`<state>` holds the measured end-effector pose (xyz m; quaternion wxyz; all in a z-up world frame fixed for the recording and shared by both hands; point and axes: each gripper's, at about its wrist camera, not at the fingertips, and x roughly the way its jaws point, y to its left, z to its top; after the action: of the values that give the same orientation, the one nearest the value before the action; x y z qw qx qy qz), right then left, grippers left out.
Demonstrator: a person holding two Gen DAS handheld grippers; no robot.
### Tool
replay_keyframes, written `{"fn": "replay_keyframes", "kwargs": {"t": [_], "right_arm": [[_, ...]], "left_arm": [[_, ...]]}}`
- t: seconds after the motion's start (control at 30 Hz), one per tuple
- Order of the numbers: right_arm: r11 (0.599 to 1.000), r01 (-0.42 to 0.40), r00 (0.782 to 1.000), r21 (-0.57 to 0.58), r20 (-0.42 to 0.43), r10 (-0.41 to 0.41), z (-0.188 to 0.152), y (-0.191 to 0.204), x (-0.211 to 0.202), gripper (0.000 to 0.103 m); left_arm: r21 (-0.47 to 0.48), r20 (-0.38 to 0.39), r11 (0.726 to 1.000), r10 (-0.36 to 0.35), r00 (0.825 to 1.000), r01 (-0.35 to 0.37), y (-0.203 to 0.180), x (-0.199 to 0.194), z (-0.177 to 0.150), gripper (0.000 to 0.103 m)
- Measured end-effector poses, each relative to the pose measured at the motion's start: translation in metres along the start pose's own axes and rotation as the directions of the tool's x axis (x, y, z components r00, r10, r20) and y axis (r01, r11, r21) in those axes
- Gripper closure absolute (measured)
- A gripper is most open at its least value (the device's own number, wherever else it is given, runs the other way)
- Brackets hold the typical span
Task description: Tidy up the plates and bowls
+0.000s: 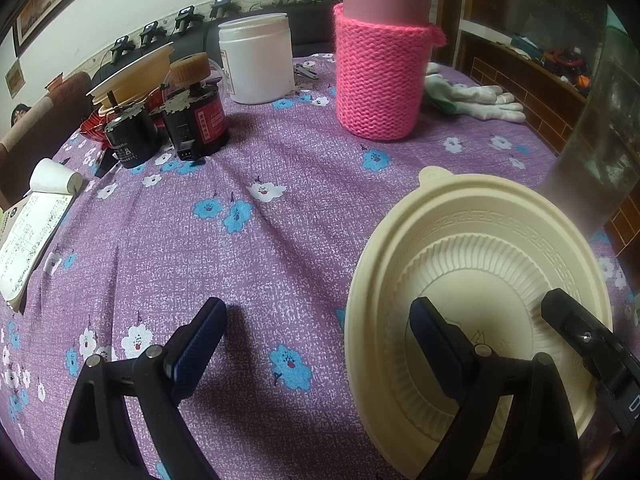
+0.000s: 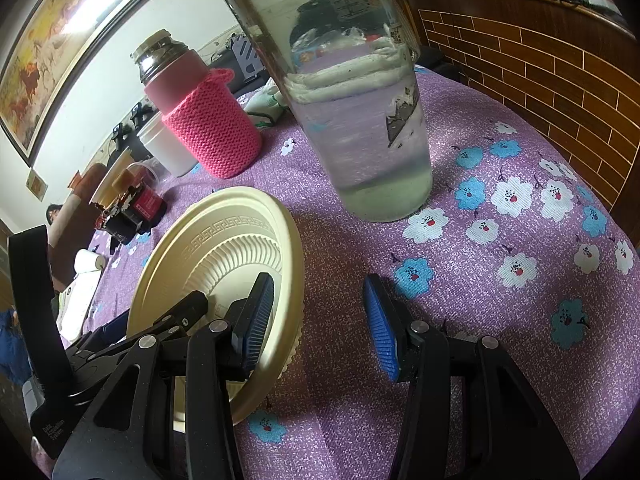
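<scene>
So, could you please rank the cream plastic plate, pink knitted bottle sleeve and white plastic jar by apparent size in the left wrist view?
1. Cream plastic plate, though nearest the camera.
2. Pink knitted bottle sleeve.
3. White plastic jar.

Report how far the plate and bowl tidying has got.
Done: the cream plate lies on the purple tablecloth with a white ribbed plate nested in it. In hand: nothing; the left gripper and right gripper have jaws open, each with one finger over the plate. Left: another cream dish sits among bottles at the far side.
</scene>
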<state>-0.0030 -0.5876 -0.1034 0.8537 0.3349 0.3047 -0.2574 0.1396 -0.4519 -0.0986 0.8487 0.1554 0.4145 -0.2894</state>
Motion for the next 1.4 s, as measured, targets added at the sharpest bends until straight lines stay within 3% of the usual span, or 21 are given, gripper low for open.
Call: {"fn": "replay_keyframes", "kwargs": {"t": [1.4], "right_arm": [[1.000,-0.016,1.000,0.016,-0.002,0.016,0.0004,-0.0045,-0.0013,0.057]], "left_arm": [[-0.002,0.000,1.000,-0.001,1.000,0.001,0.0001,0.0003,0.0004,0.010]]}}
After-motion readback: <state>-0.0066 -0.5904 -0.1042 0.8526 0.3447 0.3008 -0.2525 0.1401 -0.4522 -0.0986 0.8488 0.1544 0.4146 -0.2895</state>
